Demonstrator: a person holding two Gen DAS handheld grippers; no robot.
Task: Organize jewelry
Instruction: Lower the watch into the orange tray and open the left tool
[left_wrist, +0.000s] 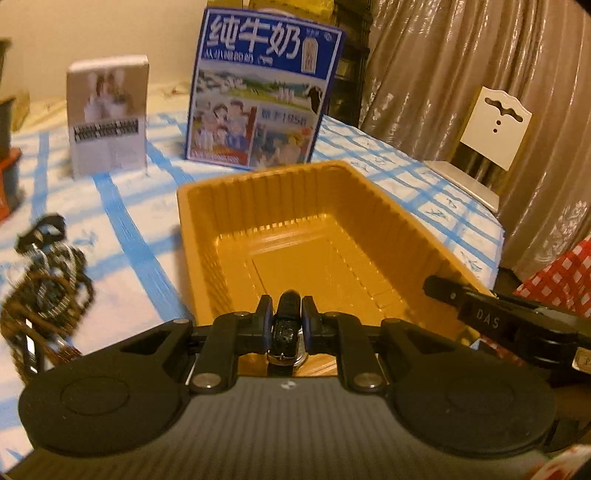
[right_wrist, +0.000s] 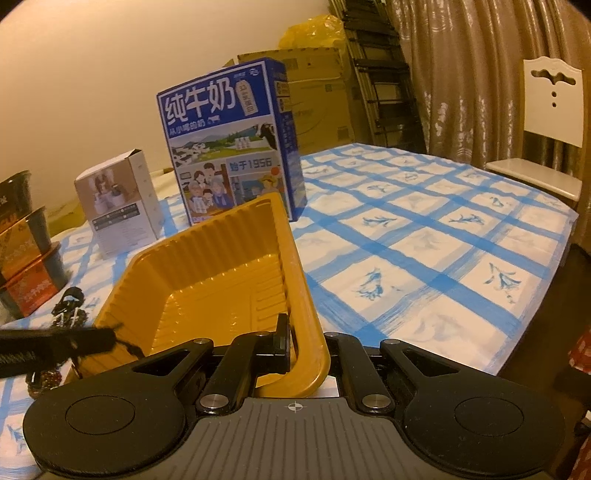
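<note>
An orange plastic tray (left_wrist: 388, 206) stands on the blue-checked tablecloth with nothing in it. My left gripper (left_wrist: 288, 314) hovers over the tray's near end, shut on a small dark piece of jewelry (left_wrist: 287, 325) with a shiny metal part. A tangled pile of dark chains and beads (left_wrist: 48, 284) lies left of the tray, also visible in the right wrist view as the pile (right_wrist: 70, 310). My right gripper (right_wrist: 295, 339) is shut on the tray's right wall (right_wrist: 295, 280); its outer finger is hidden behind the rim. The left gripper (right_wrist: 55, 343) shows blurred at the tray's left.
A blue milk carton box (right_wrist: 229, 147) and a small white box (right_wrist: 118, 206) stand behind the tray. Stacked dark bowls (right_wrist: 26, 251) sit at the far left. A white chair (right_wrist: 550, 110) and curtains stand beyond the table's right edge (right_wrist: 535, 302).
</note>
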